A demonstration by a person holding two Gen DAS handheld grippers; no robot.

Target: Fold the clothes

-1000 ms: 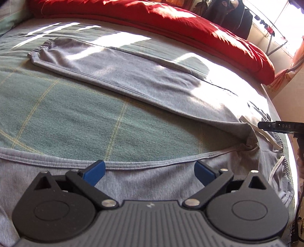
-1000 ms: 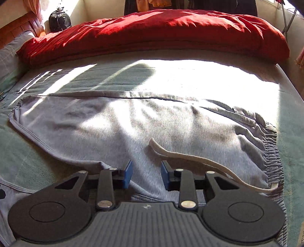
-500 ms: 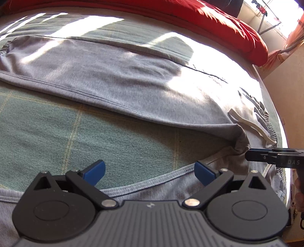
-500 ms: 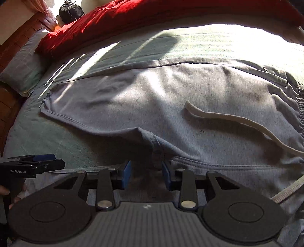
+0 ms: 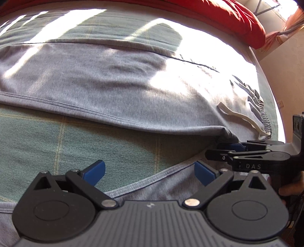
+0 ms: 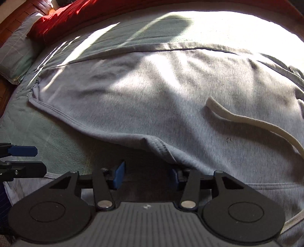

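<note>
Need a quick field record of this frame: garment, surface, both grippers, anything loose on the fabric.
garment: grey sweatpants, spread flat, legs apart in a V
surface: green checked bedsheet
background: red duvet at far edge of the bed
left gripper: open, over near leg's hem, nothing between the pads
right gripper: jaws opening, at the crotch fold, not gripping cloth
loose item: cream drawstring lying on the fabric

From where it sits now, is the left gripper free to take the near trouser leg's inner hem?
Probably yes. The left gripper is open just above the hem of the grey sweatpants, with nothing on it. The right gripper, its jaws opening, sits close alongside at the crotch, so room there is tight.
</note>
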